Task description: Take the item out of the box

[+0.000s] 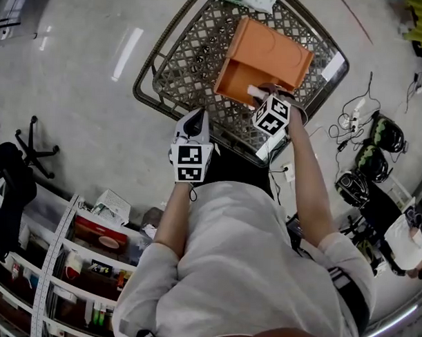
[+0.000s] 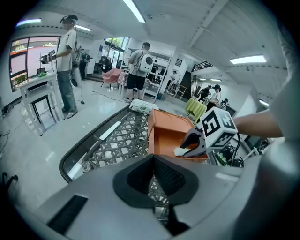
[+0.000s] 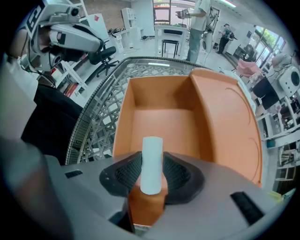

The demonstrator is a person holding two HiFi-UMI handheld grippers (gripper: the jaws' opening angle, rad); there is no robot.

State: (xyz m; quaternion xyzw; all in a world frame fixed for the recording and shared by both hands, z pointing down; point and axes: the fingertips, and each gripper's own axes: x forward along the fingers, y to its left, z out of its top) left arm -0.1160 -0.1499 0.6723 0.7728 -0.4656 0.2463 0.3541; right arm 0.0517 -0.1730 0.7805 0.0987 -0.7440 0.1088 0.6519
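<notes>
One orange box [image 3: 164, 122], with its lid open, is set on one metal lattice worktop [image 1: 194, 60]. One white cylinder [image 3: 152, 164] is located in the box, between the jaws of the right gripper [image 3: 152, 174]. These jaws are spread wide and are not clamped on it. The left gripper [image 2: 154, 176] is closed, empty and held clear of the box.

Surroundings, all placed from the metal lattice counter [image 1: 194, 63]:
- A white packet [image 1: 246, 0] lies at the counter's far edge.
- In the head view, a black office chair [image 1: 14, 175] stands well left of the counter.
- Stocked shelves [image 1: 63, 259] sit nearer me, on the same side.
- Right of the counter, cables [image 1: 355, 110] and dark rounded gear [image 1: 388, 134] lie on the floor; I can't tell what kind of gear.
- Beyond the counter, one person [image 2: 65, 61] stands by a white desk [image 2: 40, 86].
- Another person [image 2: 139, 68] carries a backpack.
</notes>
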